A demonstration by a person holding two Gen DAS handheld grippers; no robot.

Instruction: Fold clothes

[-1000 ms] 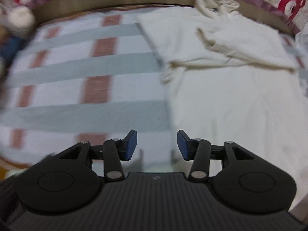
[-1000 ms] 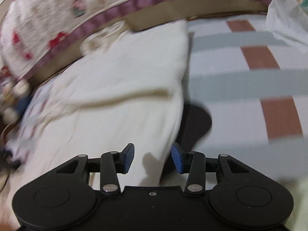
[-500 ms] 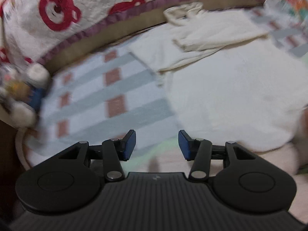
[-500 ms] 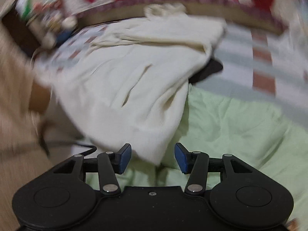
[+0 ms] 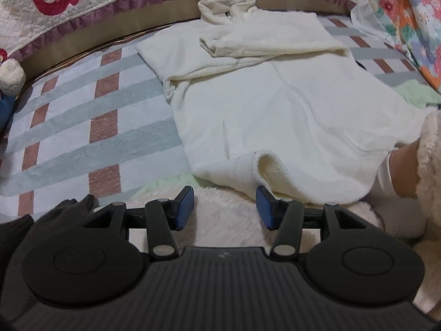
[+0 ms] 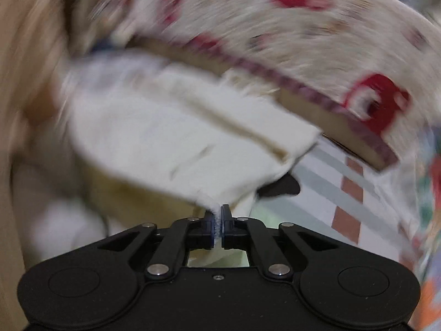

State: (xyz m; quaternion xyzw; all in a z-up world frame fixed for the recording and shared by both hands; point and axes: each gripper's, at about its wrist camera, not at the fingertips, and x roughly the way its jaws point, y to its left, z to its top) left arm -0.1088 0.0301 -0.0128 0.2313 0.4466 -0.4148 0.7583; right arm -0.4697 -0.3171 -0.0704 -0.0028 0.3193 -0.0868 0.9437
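Observation:
A cream fleece garment lies spread on the plaid bed sheet, collar at the far end and one sleeve folded across its chest. Its near hem curls up just beyond the right fingertip of my left gripper. That gripper is open, with only fluffy white fabric below the gap. In the blurred right wrist view, my right gripper is shut on a corner of the cream garment, and a thin edge of fleece is pinched between the pads. A person's sleeved hand is at the hem's right end.
A quilt with red bears and a purple border runs along the far side. Floral fabric lies at the right, a green cloth beside it. A plush toy sits at the left. Something dark lies by the left finger.
My right gripper has closed on the garment's corner, and its view has rolled. My left gripper has drawn back to the near hem, with its opening much the same.

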